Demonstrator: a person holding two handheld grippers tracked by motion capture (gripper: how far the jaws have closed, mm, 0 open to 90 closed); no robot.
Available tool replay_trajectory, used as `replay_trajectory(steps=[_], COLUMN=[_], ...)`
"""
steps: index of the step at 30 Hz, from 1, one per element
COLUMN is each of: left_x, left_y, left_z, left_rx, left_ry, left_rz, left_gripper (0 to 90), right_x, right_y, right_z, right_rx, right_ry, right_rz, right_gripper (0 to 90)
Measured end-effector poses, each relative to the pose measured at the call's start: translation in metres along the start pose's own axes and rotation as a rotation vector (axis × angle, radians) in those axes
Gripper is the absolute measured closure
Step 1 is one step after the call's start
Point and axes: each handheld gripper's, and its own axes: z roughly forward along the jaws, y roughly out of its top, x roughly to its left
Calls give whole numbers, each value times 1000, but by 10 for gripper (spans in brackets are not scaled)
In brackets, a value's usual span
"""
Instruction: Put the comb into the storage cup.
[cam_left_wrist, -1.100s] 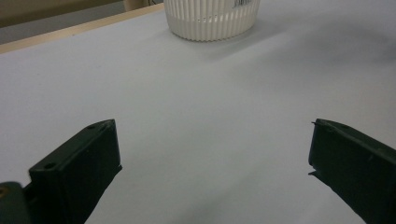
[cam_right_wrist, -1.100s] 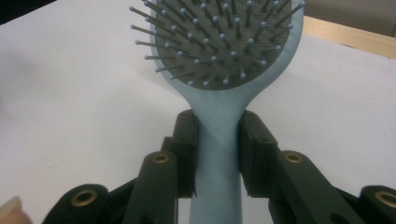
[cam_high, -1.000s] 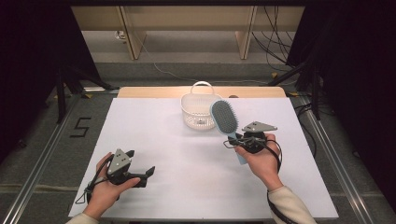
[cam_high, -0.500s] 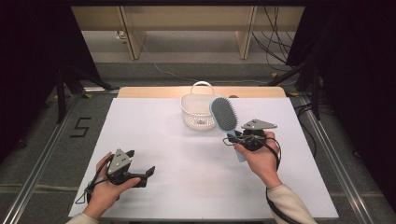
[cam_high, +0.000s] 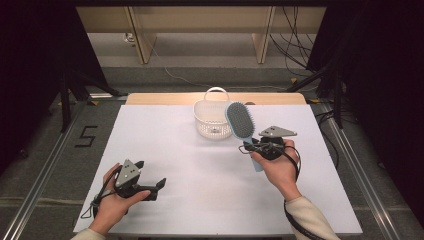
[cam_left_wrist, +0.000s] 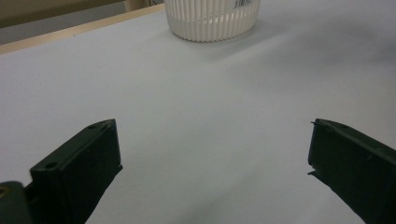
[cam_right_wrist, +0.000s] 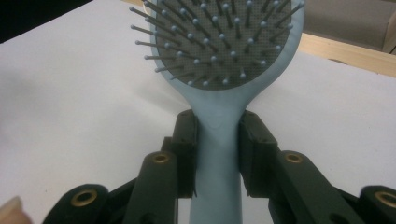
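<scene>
White covering is spread over the surface, with a basket at 12 o'clock. A brush is clamped by its handle in the right gripper at 3 o'clock, head beside the basket. At 7 o'clock, the left gripper is held with jaws wide apart, empty.

Black two-jaw grippers, left gripper and right gripper, carry grey triangular plates, brass-ringed holes, black cables; pale sleeves.

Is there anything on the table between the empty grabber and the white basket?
No. In the left gripper view, only bare white table stretches from the open left gripper to the basket.
</scene>
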Motion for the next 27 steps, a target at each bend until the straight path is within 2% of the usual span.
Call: replay_trajectory(steps=[27], left_x=[0], left_y=[0], left_z=[0], left_rx=[-2], left_ry=[1], left_rz=[0], left_gripper=[18], right_x=[1], right_y=[11], right_z=[2], right_rx=[-33], right_ry=[-7], right_rz=[8], right_gripper=[710])
